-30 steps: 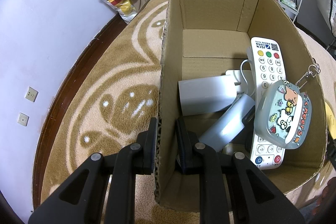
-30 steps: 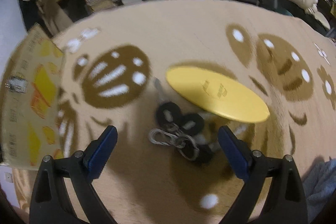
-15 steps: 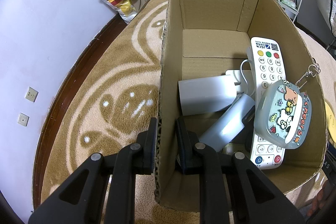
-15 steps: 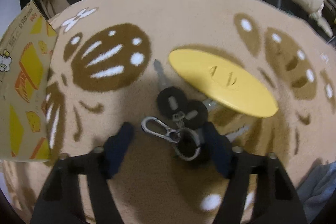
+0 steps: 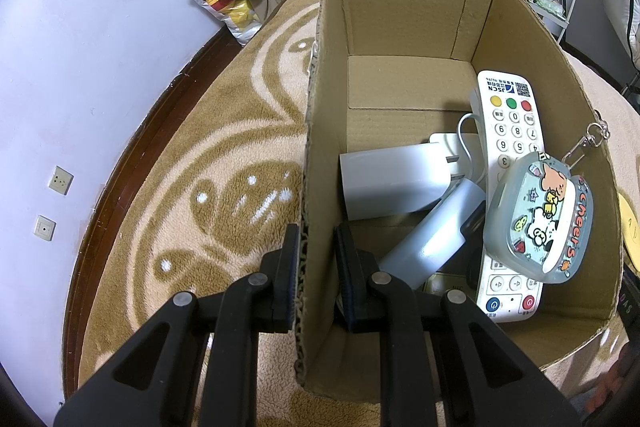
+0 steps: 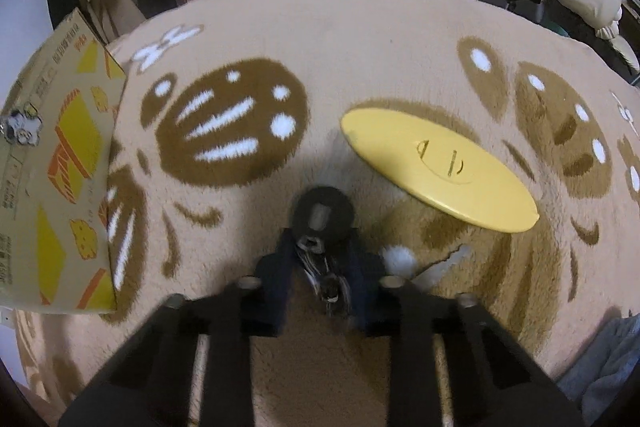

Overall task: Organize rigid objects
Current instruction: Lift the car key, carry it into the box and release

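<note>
**Keys pinched, box held**

My left gripper [image 5: 316,259] has its jaws clamped on the near wall of the cardboard box [image 5: 404,15]. My right gripper [image 6: 320,267] has its jaws closed on the key bunch [image 6: 322,217] on the rug [image 6: 360,39]; beyond lies 1 yellow disc [image 6: 436,163].

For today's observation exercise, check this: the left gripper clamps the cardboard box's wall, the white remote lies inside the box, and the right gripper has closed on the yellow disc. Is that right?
One detail is wrong. The right wrist view shows the right gripper closed on the key bunch, not the yellow disc, which lies untouched on the rug. The left gripper does clamp the cardboard box wall, and the white remote lies inside.
</note>
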A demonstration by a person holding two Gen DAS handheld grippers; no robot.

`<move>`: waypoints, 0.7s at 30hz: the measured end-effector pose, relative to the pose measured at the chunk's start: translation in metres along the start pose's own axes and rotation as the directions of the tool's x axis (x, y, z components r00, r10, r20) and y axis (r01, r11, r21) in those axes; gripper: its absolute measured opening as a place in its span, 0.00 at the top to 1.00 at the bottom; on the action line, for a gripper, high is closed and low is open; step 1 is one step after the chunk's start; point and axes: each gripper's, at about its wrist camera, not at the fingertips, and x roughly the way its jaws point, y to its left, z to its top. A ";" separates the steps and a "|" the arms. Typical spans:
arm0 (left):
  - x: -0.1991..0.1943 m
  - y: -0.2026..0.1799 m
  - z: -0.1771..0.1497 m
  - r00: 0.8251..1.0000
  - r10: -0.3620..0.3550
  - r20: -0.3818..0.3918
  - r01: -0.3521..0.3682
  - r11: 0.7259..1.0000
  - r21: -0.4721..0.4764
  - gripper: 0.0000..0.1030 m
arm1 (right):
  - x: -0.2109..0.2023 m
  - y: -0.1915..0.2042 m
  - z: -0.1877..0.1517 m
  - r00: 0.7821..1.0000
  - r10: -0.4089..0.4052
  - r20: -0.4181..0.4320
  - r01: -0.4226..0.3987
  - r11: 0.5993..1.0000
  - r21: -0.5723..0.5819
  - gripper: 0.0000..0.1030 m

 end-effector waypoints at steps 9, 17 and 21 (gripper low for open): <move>0.000 0.000 0.000 1.000 0.000 0.000 0.000 1.000 0.000 0.83 | -0.009 0.004 0.007 0.998 0.027 0.063 -0.027 1.000 0.003 0.91; 0.000 0.000 0.000 1.000 0.000 0.000 0.000 1.000 0.000 0.83 | -0.032 0.016 0.017 0.984 0.042 0.175 -0.036 0.999 -0.034 0.92; 0.000 0.000 0.000 1.000 0.000 0.000 0.000 1.000 0.000 0.83 | -0.044 0.023 0.022 0.973 0.078 0.215 -0.066 0.996 -0.062 0.92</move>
